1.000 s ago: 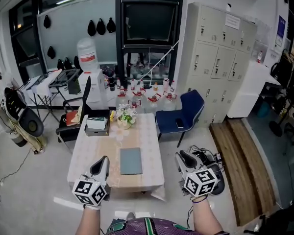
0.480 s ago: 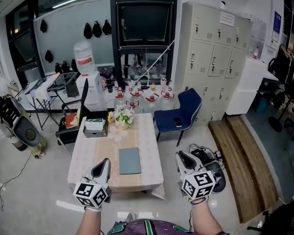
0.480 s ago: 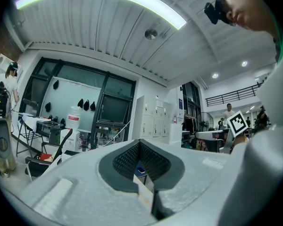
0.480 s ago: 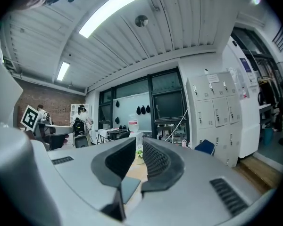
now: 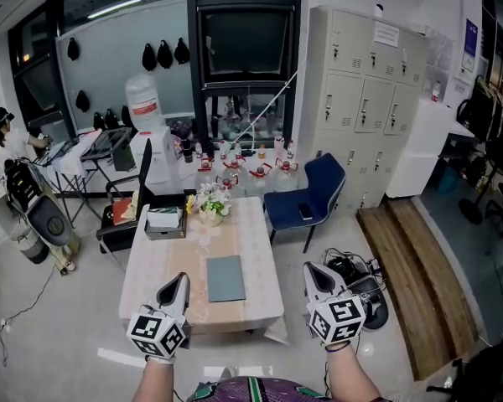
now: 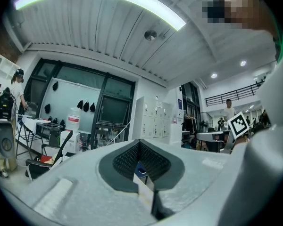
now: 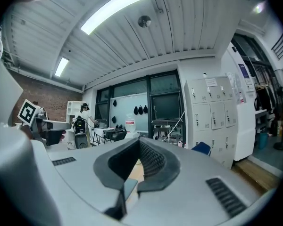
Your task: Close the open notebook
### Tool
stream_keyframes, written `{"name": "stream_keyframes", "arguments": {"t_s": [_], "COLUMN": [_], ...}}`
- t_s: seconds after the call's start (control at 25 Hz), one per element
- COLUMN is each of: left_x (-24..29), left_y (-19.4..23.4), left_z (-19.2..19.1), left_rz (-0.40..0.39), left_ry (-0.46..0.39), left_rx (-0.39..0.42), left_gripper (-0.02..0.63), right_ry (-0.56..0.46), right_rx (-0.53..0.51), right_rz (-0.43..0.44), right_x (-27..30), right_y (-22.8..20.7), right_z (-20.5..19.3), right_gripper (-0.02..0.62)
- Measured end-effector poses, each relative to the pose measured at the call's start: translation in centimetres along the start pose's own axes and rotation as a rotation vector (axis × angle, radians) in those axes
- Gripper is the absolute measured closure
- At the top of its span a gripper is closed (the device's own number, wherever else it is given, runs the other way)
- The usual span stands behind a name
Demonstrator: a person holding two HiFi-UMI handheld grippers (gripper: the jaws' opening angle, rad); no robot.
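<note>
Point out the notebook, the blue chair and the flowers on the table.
notebook (image 5: 225, 278): head view, middle of its cover.
blue chair (image 5: 329, 177): head view, on the backrest.
flowers (image 5: 210, 200): head view, on the blooms.

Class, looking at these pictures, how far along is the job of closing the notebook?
Done: the notebook looks flat and shut on the table. In hand: nothing; the left gripper is shut and empty, the right gripper has just been closing its jaws on nothing, both off the notebook. Remaining: seemingly nothing.
</note>
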State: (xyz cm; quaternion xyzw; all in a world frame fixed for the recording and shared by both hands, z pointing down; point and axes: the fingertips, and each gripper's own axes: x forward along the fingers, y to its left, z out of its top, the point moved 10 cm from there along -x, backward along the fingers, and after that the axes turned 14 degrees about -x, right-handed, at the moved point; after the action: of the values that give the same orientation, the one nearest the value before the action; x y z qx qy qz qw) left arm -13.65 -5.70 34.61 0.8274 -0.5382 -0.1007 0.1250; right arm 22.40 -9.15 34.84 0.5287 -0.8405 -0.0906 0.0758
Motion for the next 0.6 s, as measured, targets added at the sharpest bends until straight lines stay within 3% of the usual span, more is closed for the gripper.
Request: {"name": "stream_keyframes", "arguments": {"t_s": [0.6], "left_x": [-1.5], "left_y": [1.0], "left_z": [-0.5], "left_rz": [0.029], "left_ry": [0.005], "left_rx": [-0.024], "left_gripper": [0.591], "right_ry": [-0.017], "right_rx": [0.005], "right_rz": [0.047], "right_x": [0.8], "right_y": [1.8], "right_z": [0.5], "right_gripper": [0.594]}}
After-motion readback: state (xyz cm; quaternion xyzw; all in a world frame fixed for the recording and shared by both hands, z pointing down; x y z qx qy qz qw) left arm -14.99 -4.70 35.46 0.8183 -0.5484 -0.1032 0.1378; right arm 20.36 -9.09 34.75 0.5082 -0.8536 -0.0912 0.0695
